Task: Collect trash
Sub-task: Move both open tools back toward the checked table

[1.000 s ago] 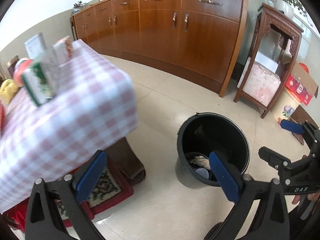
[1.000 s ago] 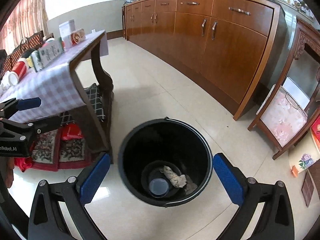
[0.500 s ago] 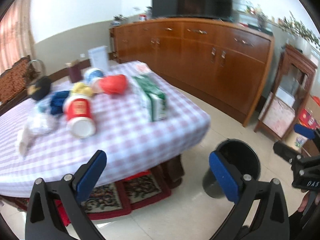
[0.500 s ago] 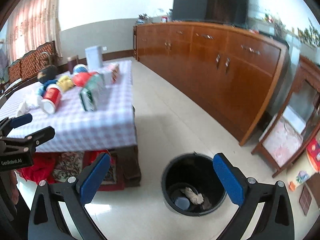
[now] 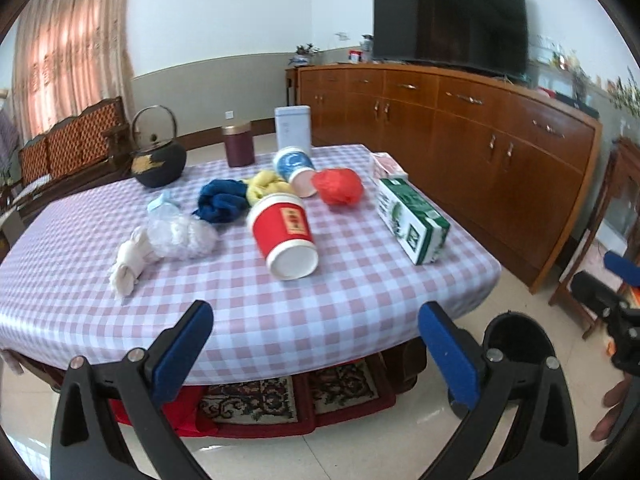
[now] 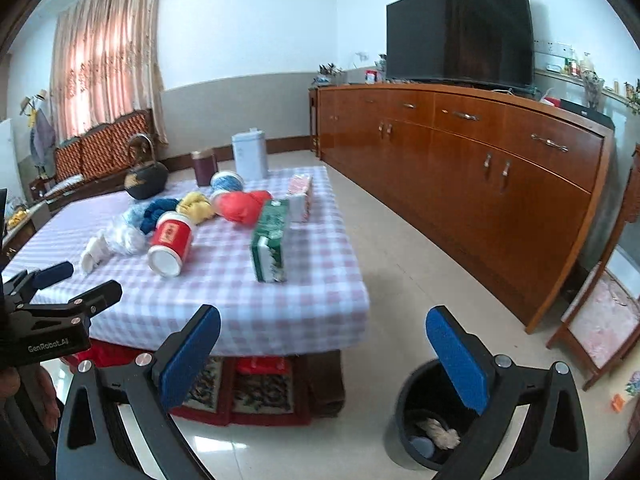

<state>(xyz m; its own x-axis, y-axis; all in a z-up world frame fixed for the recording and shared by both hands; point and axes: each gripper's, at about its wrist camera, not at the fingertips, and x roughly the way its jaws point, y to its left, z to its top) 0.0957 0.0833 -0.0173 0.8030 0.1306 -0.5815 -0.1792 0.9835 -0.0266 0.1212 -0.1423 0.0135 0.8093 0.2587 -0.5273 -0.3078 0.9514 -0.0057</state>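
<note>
trash lies scattered on the checkered surface [image 5: 360, 300] — a red paper cup [image 5: 285, 236] on its side near the middle, a blue paper cup [image 5: 295, 170] tipped over behind it, a red crumpled bag [image 5: 338, 186] just beside that, a green carton [image 5: 412, 220] lying towards the right edge, and white crumpled wrappers [image 5: 176, 236] to the left. the left tool [image 5: 316, 350] hangs released, holding nothing, in front of the near edge. the right tool [image 6: 324, 354] is likewise spread wide and empty — below it the black bin [image 6: 420, 436] stands on the floor with crumpled paper [image 6: 440, 434] inside.
</note>
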